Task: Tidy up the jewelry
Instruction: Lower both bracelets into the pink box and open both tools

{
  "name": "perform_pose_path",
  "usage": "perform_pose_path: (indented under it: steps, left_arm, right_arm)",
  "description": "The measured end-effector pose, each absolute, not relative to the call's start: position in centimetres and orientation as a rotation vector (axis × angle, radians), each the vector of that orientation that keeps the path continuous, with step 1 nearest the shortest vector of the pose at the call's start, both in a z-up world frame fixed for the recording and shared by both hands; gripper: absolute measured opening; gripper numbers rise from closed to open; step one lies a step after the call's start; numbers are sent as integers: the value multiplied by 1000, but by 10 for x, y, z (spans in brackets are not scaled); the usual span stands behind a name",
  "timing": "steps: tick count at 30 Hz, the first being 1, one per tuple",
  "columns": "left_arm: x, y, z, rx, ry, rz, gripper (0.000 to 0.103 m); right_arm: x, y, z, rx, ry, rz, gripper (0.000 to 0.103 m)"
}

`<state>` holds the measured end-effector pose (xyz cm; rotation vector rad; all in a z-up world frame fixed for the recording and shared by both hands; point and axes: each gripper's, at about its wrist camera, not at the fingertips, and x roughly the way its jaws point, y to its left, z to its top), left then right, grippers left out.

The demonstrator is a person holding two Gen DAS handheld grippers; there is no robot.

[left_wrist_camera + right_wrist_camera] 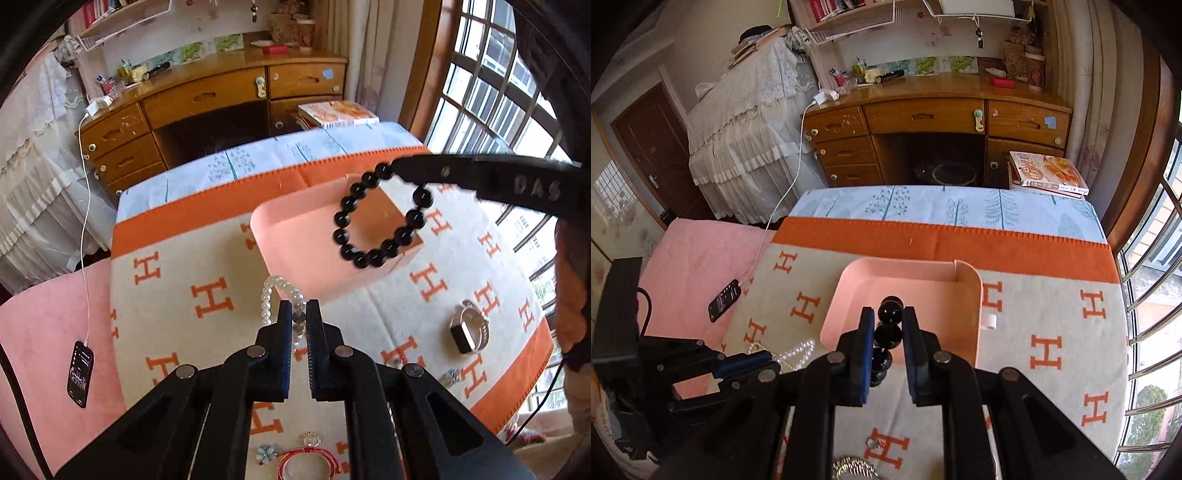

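Observation:
My left gripper (298,308) is shut on a white pearl bracelet (271,291) and holds it above the blanket, just short of the pink tray (295,243). My right gripper (889,317) is shut on a black bead bracelet (888,332), which hangs over the pink tray (857,288). In the left wrist view the black bracelet (380,218) dangles from the right gripper's fingers (413,171) above the tray. The left gripper (768,363) with the pearls (798,350) shows at the lower left of the right wrist view.
On the orange and cream blanket (192,295) lie a watch (469,328), a red cord bracelet (306,461), a blue flower piece (266,454) and a small ring (310,439). A phone on a cable (79,373) lies on the pink cloth at left. A wooden desk (934,122) stands beyond.

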<state>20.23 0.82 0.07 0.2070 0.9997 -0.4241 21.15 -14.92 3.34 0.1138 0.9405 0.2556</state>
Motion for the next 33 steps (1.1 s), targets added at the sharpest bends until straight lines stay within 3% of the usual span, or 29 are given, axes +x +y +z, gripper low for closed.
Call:
perform_pose_path:
  steps: [6,11,15,20,23,25,33]
  left_arm:
    - [243,-3,24,137,940,-384,5]
    - [275,-31,9,131,978,-378,5]
    - [289,-50,-12,126,1008,-391,5]
    - [292,-68,-40,192,1039,-384,7]
    - [285,-70,-50,232,1041,-378,32]
    - [276,-67,-50,242,1019,-370,63]
    - [233,-49,-29,296,903,-312,70]
  right_arm:
    - [248,-147,-12,127,1013,238,15]
    - [261,-168,-51,125,1080,130,16]
    - [252,-191,-52,176,1076,121,17]
    - [227,-210,-37,187,1034,118,25]
    - [211,-216,-29,179,1021,126,26]
    - [199,-217,-26,170,1018,135,26]
    - [157,-210,-14,140,1004,176,26]
